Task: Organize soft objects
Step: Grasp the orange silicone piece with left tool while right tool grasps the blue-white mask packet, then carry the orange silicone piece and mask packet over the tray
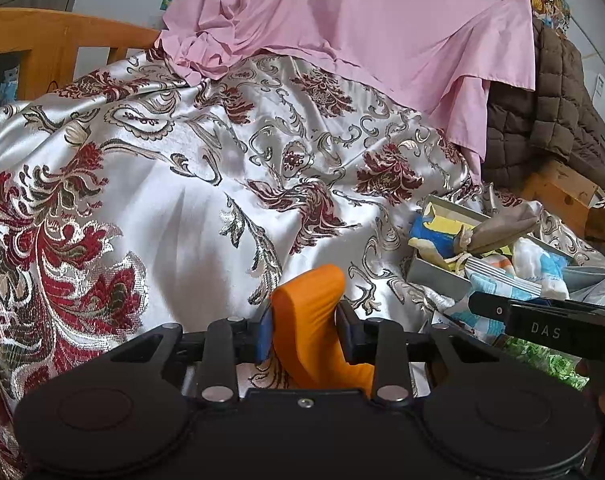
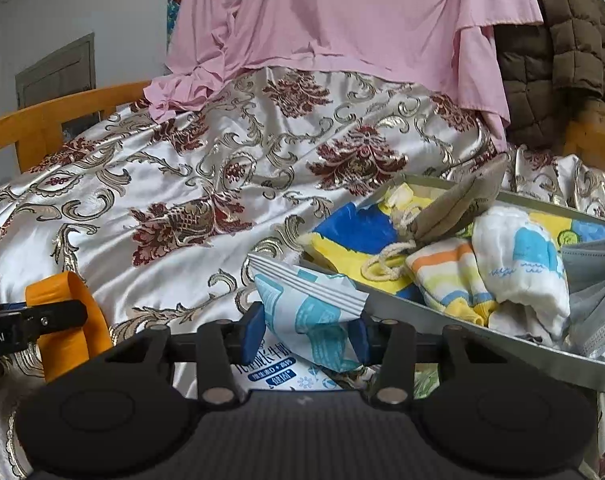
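Satin bedspread (image 1: 182, 200), silver with dark red flowers, covers the bed, and a grey tray (image 2: 482, 336) sits on it. The left tool (image 1: 304, 334) is closed on an orange soft object (image 1: 310, 312), held above the bedspread well to the left of the tray. The right tool (image 2: 308, 338) is clamped on a white and light-blue packet (image 2: 314, 312) just beside the tray's near-left rim. Inside the tray lie a blue and yellow cloth (image 2: 358, 236), a beige drawstring pouch (image 2: 458, 200), a striped towel (image 2: 450, 276), a white cloth with blue print (image 2: 522, 264) and grey masks (image 2: 598, 280). Behind the tray hang a pink sheet (image 2: 342, 20) and a brown quilted jacket (image 2: 562, 40).
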